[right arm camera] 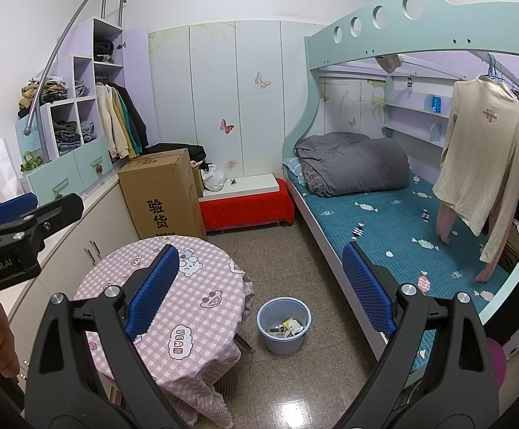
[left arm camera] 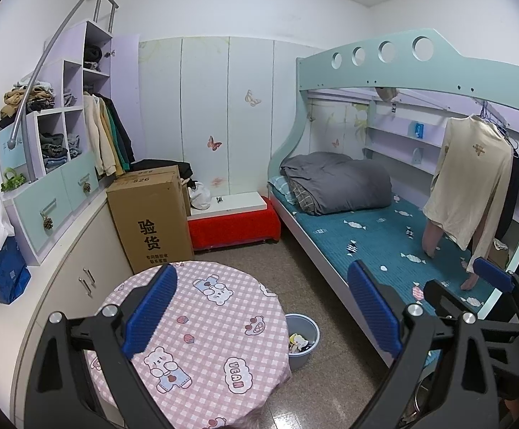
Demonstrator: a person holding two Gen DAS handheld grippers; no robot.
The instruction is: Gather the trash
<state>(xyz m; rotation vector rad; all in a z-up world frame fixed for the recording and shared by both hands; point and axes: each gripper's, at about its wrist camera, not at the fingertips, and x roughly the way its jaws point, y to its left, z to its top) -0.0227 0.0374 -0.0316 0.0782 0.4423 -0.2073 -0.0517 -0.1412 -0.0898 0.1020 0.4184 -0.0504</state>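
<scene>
Left tool (left arm camera: 259,307), right tool (right arm camera: 259,289): both released, empty. Bin (right arm camera: 283,324): lower centre, on floor beside my tabletop (right arm camera: 173,286), trash (right arm camera: 285,326) inside. Advice: I'd scan the floor first, approach each scrap from above.

My jaws: ribbed blue rubber pads (right arm camera: 154,286) on matt black plastic. Desk cloth (right arm camera: 195,307): checked fabric. Bin (right arm camera: 283,343): smooth plastic. Floor (right arm camera: 295,386): glossy speckled tile. Box (right arm camera: 163,196): matt cardboard.
</scene>
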